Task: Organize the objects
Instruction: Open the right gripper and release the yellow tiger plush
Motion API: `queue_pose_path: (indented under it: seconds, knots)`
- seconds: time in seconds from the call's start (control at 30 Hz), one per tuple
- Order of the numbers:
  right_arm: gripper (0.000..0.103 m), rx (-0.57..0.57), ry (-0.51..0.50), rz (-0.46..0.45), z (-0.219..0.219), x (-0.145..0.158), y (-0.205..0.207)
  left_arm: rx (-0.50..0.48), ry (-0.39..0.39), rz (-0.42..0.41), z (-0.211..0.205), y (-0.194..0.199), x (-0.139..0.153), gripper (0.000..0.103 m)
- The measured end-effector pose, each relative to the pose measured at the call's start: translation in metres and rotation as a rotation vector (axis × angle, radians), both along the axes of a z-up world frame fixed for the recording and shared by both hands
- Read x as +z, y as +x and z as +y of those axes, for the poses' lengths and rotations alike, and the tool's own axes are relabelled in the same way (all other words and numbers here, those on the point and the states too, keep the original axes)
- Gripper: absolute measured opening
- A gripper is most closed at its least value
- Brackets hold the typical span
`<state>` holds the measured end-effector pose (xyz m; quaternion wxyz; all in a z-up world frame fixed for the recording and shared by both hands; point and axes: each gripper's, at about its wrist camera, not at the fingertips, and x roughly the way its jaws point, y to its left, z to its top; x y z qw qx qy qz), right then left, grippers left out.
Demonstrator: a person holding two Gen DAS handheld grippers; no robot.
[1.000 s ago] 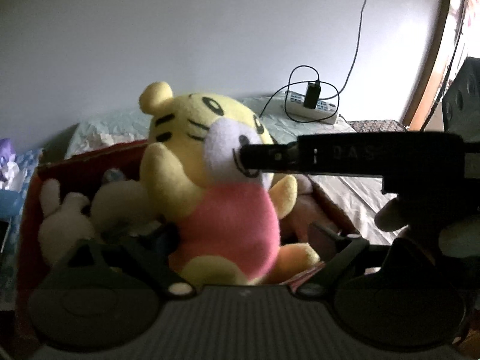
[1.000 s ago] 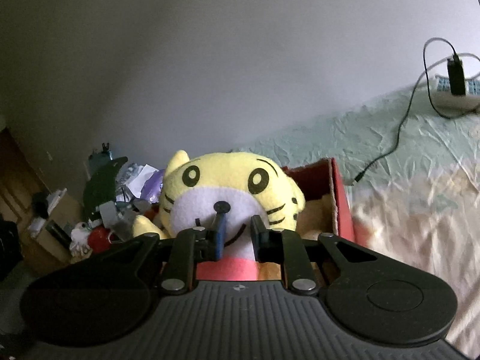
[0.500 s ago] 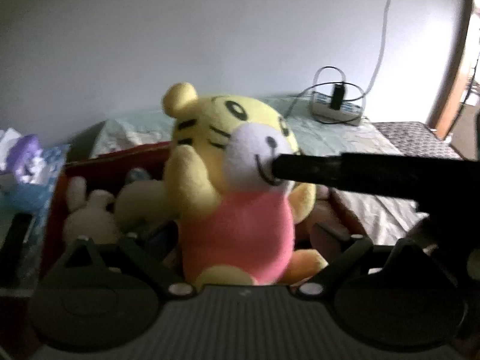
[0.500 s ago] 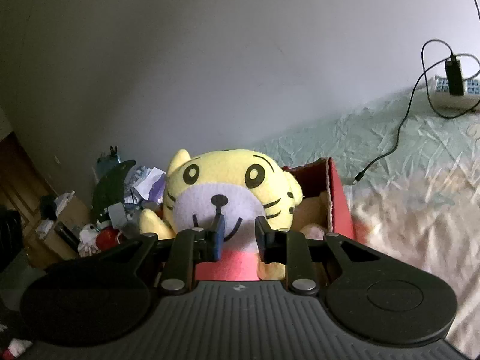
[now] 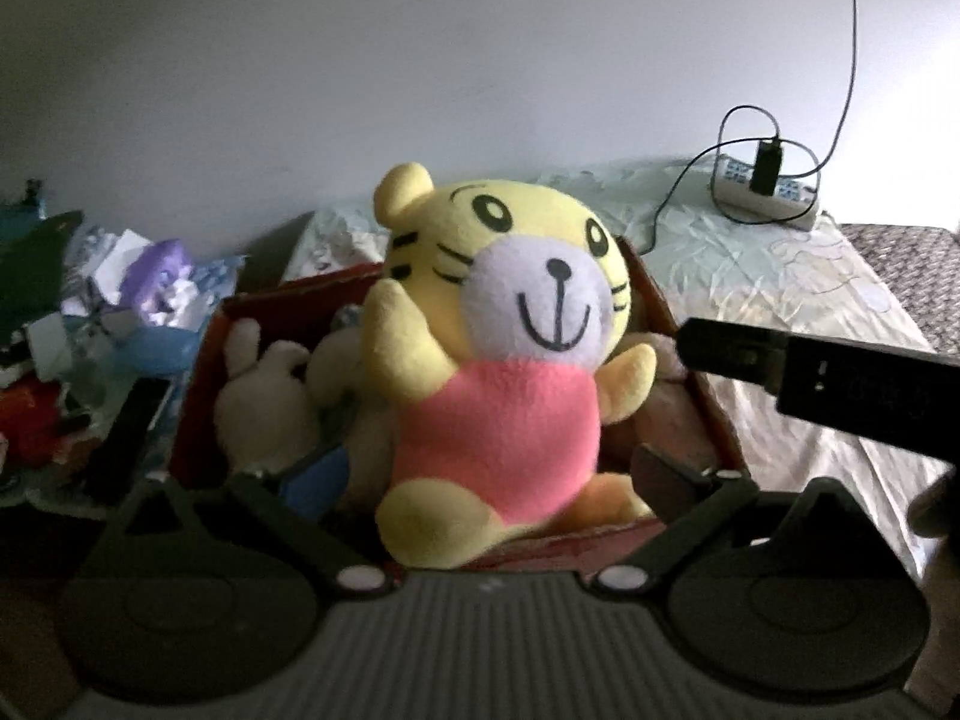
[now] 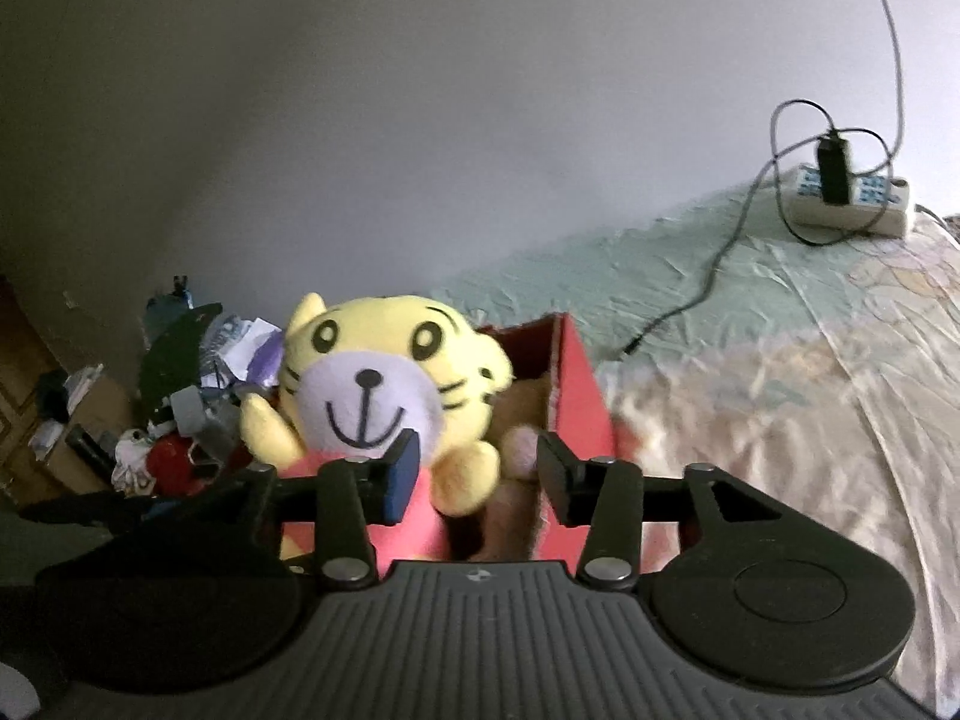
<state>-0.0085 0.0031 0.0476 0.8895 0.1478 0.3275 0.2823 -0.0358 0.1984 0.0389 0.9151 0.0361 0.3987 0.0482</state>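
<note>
Yellow tiger plush (image 5: 504, 360) seated upright at front of red box (image 5: 660, 306) on bed (image 5: 780, 276); white plush (image 5: 264, 396) seen beside it inside box; left gripper (image 5: 486, 480) spread wide, plush between fingers, contact not discernible; right gripper (image 6: 477, 474) released, jaws apart before plush (image 6: 384, 384), nothing grasped; power strip (image 6: 852, 204) well apart on bed.

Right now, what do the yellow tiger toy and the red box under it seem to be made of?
The yellow tiger toy looks like soft plush fabric: a fuzzy, matte pile, rounded stuffed limbs, and stitched or printed black whiskers. The red box seems to be cardboard with a red, fairly matte outside: thin, flat, stiff walls and a straight folded corner. The dim light leaves its exact finish open.
</note>
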Motion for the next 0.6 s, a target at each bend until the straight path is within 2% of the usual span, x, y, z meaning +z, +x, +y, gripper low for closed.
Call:
queue_pose_path:
  seconds: [0.37,0.6]
  knots:
    - [0.059,-0.051,-0.058,0.030,-0.029,0.003,-0.009,0.056,0.056,0.015,-0.036,-0.009,0.005,0.101]
    - [0.061,-0.088,-0.104,0.041,-0.044,0.005,-0.013,0.060,0.057,0.023,-0.050,-0.009,0.008,0.101]
